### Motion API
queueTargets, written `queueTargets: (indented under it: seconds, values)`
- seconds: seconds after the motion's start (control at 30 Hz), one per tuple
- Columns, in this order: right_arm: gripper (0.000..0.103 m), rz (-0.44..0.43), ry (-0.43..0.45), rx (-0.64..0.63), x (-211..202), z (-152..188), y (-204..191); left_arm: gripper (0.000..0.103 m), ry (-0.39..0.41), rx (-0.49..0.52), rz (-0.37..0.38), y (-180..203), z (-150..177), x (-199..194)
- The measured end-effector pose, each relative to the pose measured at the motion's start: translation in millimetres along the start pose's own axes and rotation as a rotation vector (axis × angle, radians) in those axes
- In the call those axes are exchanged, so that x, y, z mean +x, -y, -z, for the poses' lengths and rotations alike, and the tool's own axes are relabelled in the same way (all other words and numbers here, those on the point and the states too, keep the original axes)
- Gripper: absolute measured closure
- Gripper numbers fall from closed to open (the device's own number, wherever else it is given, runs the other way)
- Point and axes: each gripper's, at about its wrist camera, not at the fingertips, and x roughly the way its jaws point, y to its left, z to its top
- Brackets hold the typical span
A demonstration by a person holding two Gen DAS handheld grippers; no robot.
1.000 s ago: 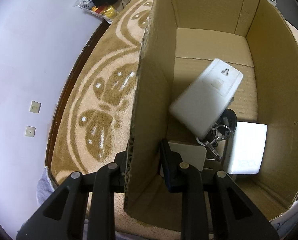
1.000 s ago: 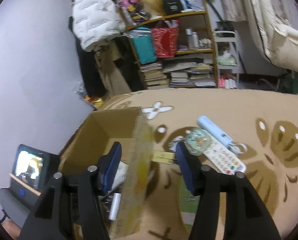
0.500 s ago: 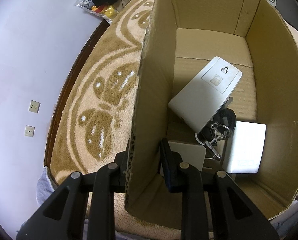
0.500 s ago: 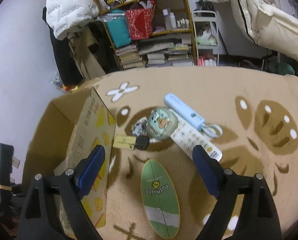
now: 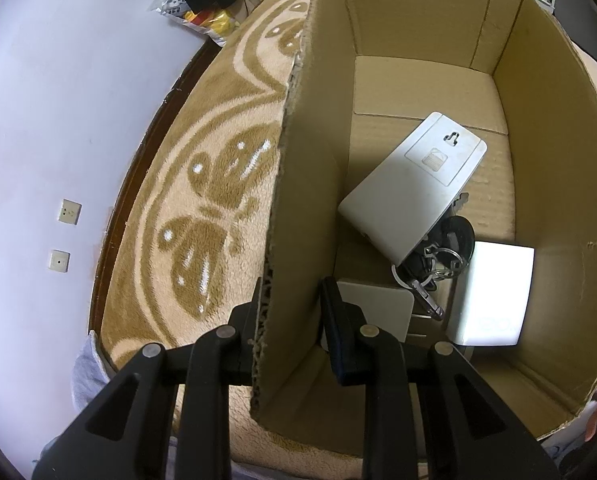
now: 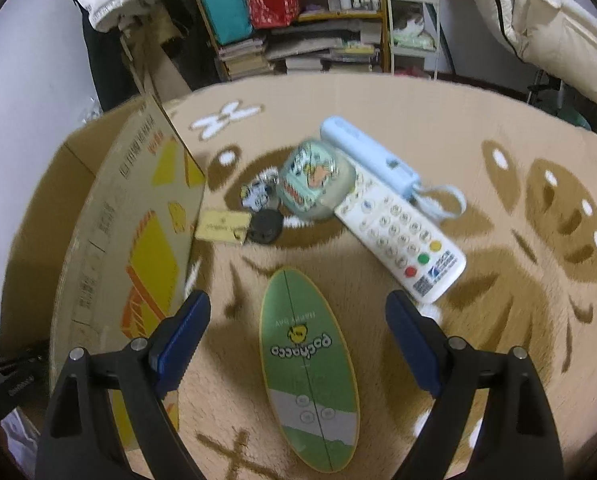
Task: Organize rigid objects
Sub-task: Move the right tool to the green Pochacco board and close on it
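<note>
Since the earlier frames, right gripper has left the cardboard box and hangs spread wide, empty, above a green oval board on the rug. Beyond: white remote, green case, blue stick, black key fob. Left gripper clenched on box wall; inside lie a white device, keys, white boxes.
</note>
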Motion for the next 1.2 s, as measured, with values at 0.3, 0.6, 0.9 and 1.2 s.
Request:
queueTargets:
  seconds: [0.3,0.6,0.9,1.2]
  values:
    - [0.009,-0.007,-0.077,-0.002,15,9,-1,0.078,-0.002,0.005,-0.005,3,0,0]
    - [0.010,0.006,-0.112,0.000,23,12,2,0.078,-0.004,0.001,0.000,2,-1,0]
    - [0.009,0.002,-0.129,0.028,30,13,5,0.078,-0.004,0.006,-0.003,1,-1,1]
    - [0.012,0.044,-0.132,-0.020,35,19,-3,0.078,-0.004,0.006,-0.002,1,0,1]
